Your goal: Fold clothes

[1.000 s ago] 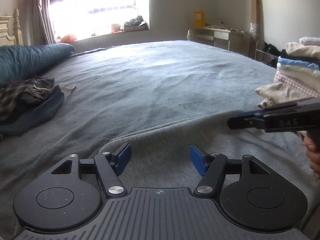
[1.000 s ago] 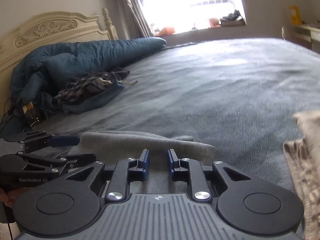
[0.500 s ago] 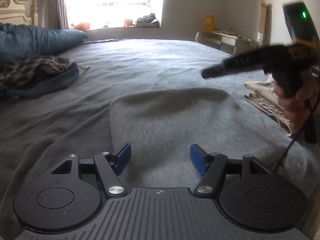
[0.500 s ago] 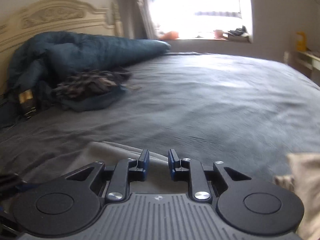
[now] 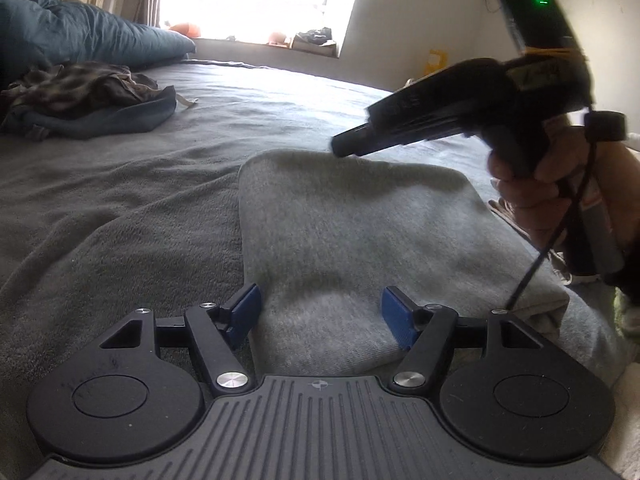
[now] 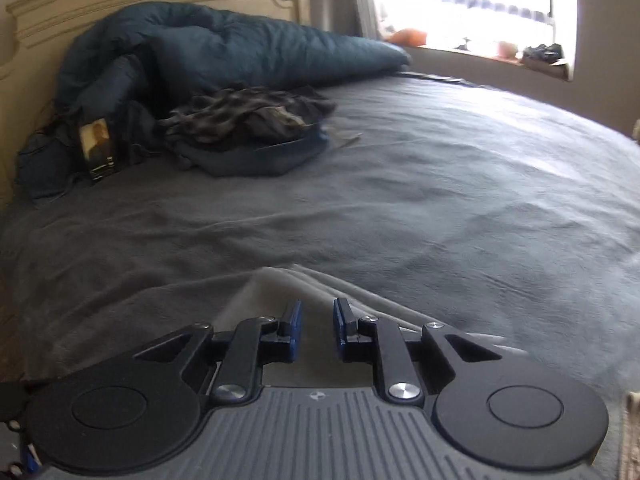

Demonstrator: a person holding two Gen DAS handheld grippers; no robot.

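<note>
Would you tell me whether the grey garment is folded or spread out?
Folded. The grey garment lies as a compact rectangle on the bed, with a doubled, rounded far edge and stacked layers showing at its right corner.

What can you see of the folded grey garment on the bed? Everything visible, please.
The folded grey garment is a soft, fleecy-looking knit, paler than the grey blanket it lies flat on. It forms a rough rectangle with rounded far corners and a thicker layered edge at the right. The left hand-held gripper sits at its near edge, blue pads apart, fabric between them but not pinched. The right hand-held gripper hangs over its far edge; the right wrist view shows layered folds beneath its narrow gap.
</note>
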